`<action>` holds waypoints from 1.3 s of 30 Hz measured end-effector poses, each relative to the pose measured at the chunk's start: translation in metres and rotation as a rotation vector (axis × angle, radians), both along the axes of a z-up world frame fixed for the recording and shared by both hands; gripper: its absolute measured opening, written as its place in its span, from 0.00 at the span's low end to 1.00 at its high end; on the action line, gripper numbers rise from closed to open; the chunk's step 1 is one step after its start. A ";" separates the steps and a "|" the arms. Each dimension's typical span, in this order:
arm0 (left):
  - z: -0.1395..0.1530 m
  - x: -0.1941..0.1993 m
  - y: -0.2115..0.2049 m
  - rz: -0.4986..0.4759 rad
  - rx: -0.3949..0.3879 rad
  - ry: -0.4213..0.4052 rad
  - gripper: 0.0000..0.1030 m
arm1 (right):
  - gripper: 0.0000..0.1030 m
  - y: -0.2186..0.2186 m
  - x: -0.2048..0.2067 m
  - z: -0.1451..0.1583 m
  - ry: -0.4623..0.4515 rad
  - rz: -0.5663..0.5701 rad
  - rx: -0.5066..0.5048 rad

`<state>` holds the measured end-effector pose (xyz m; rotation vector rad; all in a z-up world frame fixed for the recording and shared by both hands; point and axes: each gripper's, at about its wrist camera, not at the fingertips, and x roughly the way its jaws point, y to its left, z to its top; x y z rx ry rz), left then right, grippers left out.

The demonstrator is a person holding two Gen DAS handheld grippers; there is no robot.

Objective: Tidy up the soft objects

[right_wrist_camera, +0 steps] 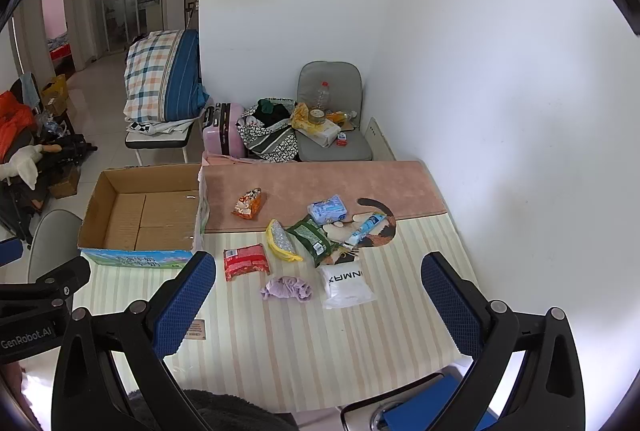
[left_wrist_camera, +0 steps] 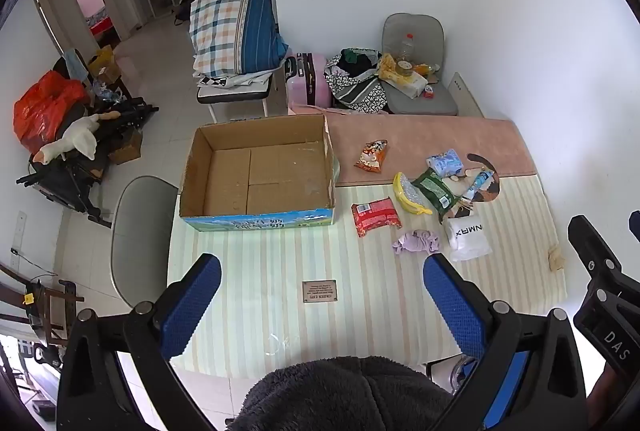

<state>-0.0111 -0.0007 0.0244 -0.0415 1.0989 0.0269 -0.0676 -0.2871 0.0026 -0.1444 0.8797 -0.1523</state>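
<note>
Striped cloth is covering the table (left_wrist_camera: 280,271), and in the left view we are hovering the left gripper (left_wrist_camera: 322,295) with fingers spread wide, nothing between them, facing the empty box (left_wrist_camera: 256,171), probably where the soft things belong. Through the right view we are holding the right gripper (right_wrist_camera: 318,295) equally wide, aiming at the purple cloth (right_wrist_camera: 286,287) lying beside the white pack (right_wrist_camera: 346,283) and red packet (right_wrist_camera: 245,261).

Bare striped cloth (left_wrist_camera: 280,263) lies ahead; the box (left_wrist_camera: 256,175) blocks eleven o'clock, packets (left_wrist_camera: 376,215) crowd one o'clock.
</note>
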 end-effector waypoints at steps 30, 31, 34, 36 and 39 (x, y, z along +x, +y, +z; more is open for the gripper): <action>-0.003 0.011 -0.001 -0.001 -0.001 0.003 1.00 | 1.00 0.005 0.007 -0.010 -0.019 0.010 -0.023; -0.003 0.010 -0.001 -0.001 -0.002 0.003 1.00 | 1.00 0.005 0.006 -0.009 -0.019 0.010 -0.032; -0.004 0.011 -0.001 -0.001 -0.002 0.006 1.00 | 1.00 0.008 0.012 -0.014 -0.012 0.013 -0.025; -0.005 0.015 0.000 -0.004 -0.004 0.011 1.00 | 1.00 0.009 0.013 -0.015 -0.008 0.013 -0.028; -0.006 0.019 0.001 -0.006 -0.003 0.016 1.00 | 1.00 0.011 0.013 -0.016 0.004 0.016 -0.045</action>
